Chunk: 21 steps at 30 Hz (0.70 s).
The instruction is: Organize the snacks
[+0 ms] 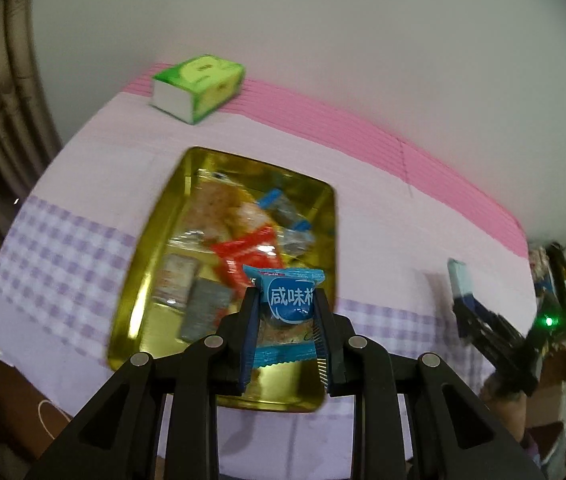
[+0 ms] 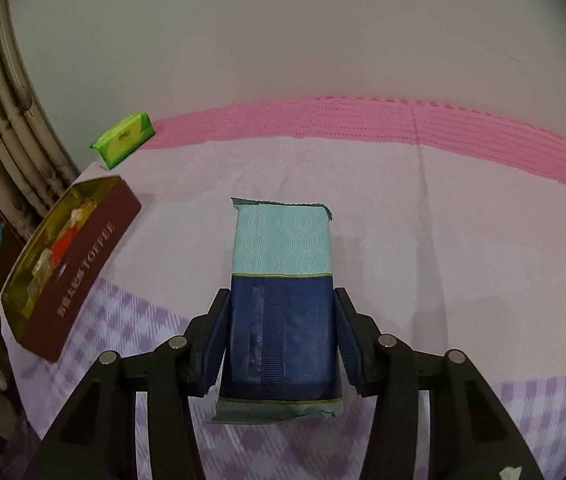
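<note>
A surface draped in pale lilac cloth with purple check and a pink band meets a plain white wall. The left gripper has its jaws closed on a small blue snack packet above the open gold-lined toffee tin of snacks. The right gripper clamps a tall navy-and-teal snack pack. A green tissue pack lies by the wall.

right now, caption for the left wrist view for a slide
Left gripper holds a blue snack packet above the gold tin of snacks.
</note>
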Motion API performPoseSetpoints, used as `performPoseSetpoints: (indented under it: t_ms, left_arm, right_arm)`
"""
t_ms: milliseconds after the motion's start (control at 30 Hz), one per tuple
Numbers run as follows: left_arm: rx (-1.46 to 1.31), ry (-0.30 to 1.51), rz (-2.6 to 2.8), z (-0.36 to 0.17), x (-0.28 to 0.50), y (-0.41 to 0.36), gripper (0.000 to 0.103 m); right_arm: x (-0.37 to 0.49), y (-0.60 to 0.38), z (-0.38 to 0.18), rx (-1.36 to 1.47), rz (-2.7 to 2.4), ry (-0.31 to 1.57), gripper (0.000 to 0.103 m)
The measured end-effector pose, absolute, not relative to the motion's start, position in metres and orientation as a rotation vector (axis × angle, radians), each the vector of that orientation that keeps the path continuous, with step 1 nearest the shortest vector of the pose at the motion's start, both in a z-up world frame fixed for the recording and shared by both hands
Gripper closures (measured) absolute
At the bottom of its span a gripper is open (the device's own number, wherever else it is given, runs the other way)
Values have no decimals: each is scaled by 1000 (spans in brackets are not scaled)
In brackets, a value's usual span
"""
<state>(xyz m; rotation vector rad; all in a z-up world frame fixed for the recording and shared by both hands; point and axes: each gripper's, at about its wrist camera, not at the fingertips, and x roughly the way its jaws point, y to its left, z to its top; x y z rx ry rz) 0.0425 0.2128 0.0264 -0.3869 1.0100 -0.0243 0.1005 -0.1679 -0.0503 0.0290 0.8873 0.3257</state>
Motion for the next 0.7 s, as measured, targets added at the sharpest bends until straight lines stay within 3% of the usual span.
performPoseSetpoints:
  t_ms: [700]
  left_arm:
    - [-205, 941, 52, 2, 74, 225, 77]
  right_arm:
    - [97, -167, -76, 37, 276, 884, 56]
